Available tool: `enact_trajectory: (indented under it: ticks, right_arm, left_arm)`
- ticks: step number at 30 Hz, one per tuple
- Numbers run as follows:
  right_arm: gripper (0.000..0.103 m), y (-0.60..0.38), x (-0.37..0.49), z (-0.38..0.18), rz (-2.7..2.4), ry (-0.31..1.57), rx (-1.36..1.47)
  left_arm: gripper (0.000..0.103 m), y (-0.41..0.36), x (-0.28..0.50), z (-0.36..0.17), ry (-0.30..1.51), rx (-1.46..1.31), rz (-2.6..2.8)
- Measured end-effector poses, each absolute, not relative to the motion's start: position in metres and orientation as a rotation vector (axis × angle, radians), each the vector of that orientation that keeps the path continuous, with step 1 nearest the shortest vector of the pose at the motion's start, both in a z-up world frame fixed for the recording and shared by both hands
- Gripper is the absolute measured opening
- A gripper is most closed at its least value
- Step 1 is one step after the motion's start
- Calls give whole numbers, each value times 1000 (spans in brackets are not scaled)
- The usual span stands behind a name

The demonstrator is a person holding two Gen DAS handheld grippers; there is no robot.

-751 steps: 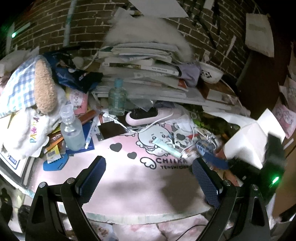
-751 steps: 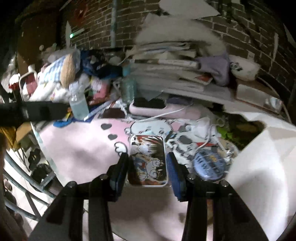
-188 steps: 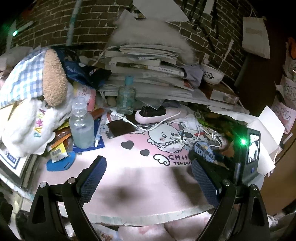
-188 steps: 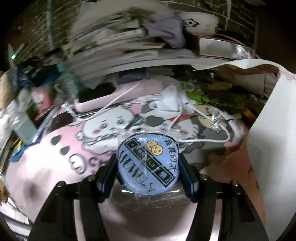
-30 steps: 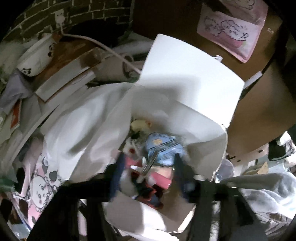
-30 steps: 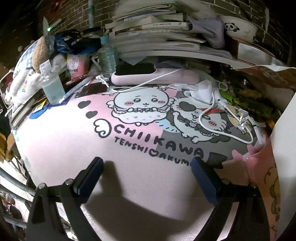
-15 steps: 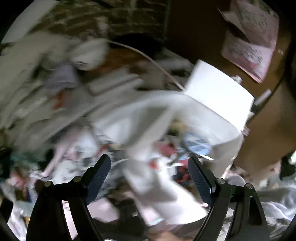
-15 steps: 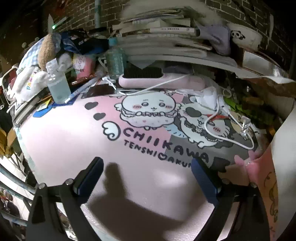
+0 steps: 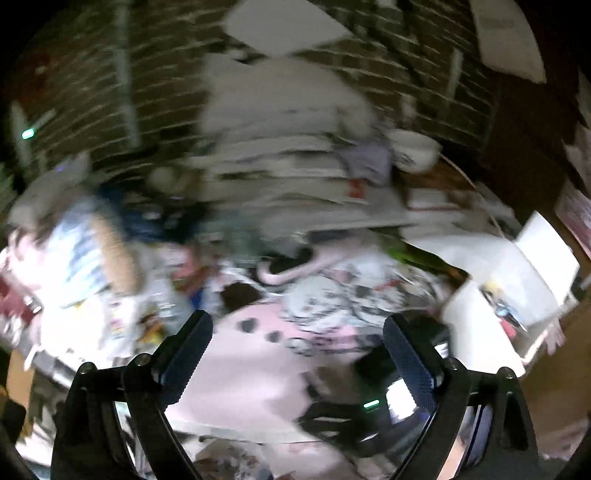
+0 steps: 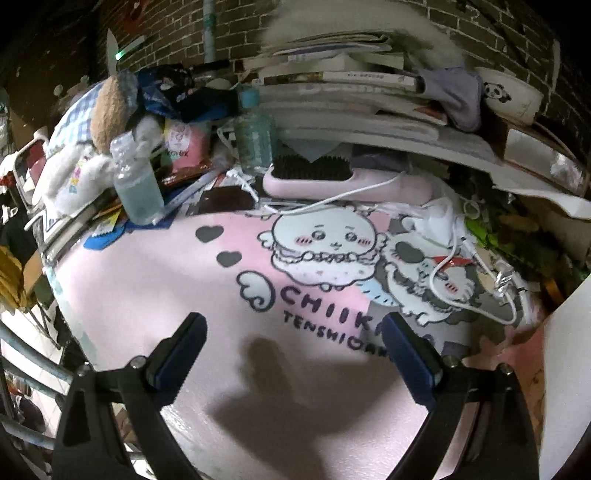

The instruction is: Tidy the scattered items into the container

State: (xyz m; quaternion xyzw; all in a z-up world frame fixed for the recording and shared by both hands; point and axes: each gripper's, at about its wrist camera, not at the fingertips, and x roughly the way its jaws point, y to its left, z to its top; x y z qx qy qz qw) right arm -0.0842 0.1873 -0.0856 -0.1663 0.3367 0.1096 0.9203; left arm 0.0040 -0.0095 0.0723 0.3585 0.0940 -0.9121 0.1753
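Between picks: left gripper [image 9: 295,343] and right gripper [image 10: 291,343] hover w/ jaws spread wide, both empty, over the pink desk mat [image 10: 155,295]. White container [image 9: 532,273] sits at right, near mat's edge. Next likely: pick the charger cable [image 10: 476,258]. Mat centre is clear; clutter crowds the back & left edges.

Place: a messy room at home
Clues: pink cartoon mat [image 10: 155,280], soft toy [image 10: 107,110], book pile [image 10: 351,92], hairbrush [image 10: 343,181], brick wall [image 10: 177,22]
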Motion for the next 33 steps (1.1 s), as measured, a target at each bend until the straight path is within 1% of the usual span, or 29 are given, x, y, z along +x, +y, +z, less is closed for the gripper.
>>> enact_trajectory:
  ticks: [4,6,7,8,14,20,25,33]
  right_arm:
    - [95,185,-91,-64,192,646,-342]
    - [95,183,-95,-50,174,632,-347]
    - [98,181,-98,-44,164,623,-348]
    - [103,178,-102,-35,153,612,-348]
    - [103,159,-124,9,65,559,-351]
    - [103,126,-138,50,12,557,-306]
    - [103,90,-148,74,-57,621,-214]
    - [103,67,-164,97,-109,595,-222]
  left_arm:
    - [103,-20,26,73,267,935,-2567]
    - [103,-21,31,73,280,917,-2566]
    - [103,-21,33,73,283,911,-2568]
    - [103,-20,33,72,281,909,-2572]
    - [103,-4,23,72,302,942,-2653]
    - [103,21,0,76,267,969,-2737]
    - [103,37,-15,77,251,976,-2775]
    - [103,55,-28,77,220,965,-2805]
